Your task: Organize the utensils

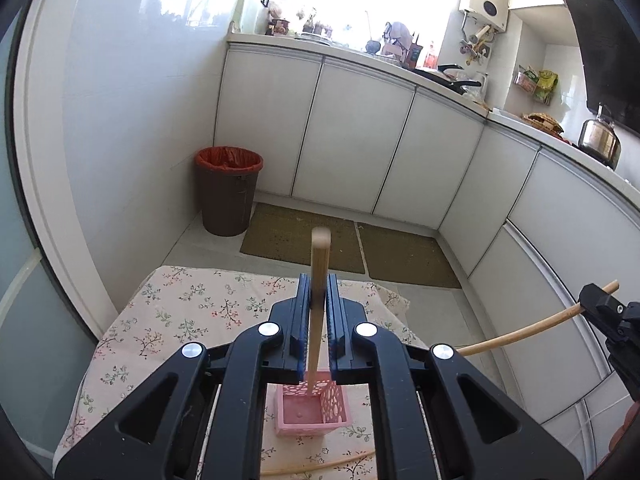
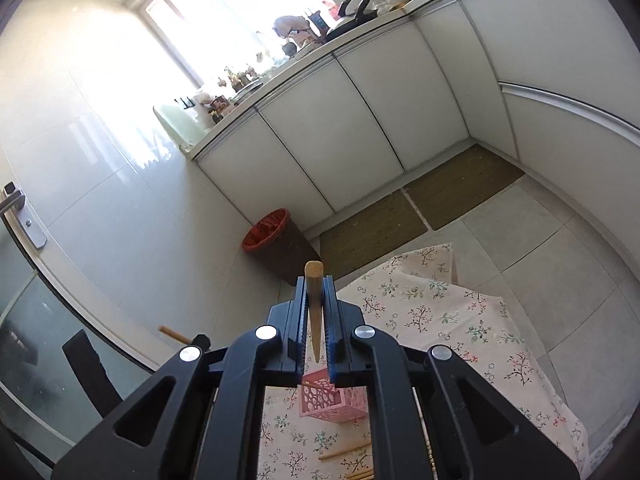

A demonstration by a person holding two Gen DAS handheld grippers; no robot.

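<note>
At the far left of the left wrist view a brown bin with a red liner stands on the floor against the white wall, with two olive mats beside it in front of the white cabinets. Nearer the camera lies the surface, covered in a flowered cloth. Over it the left gripper is closed on a bamboo chopstick, its blue pads pressed to either side of the stick. The chopstick stands nearly upright: its blunt top rises above the fingertips and its lower end reaches down into the pink perforated holder, which sits on the cloth directly below the gripper. Another chopstick lies flat on the cloth near the bottom edge. At the right edge the right gripper shows as a black tip with a second chopstick passing through it, the long part slanting down to the left.

In the right wrist view the right gripper is clamped on that chopstick, whose round butt end faces the camera above the fingertips while its thin point hangs between the fingers, above the pink holder and clear of it. A few loose chopsticks lie on the flowered cloth below the holder
</note>
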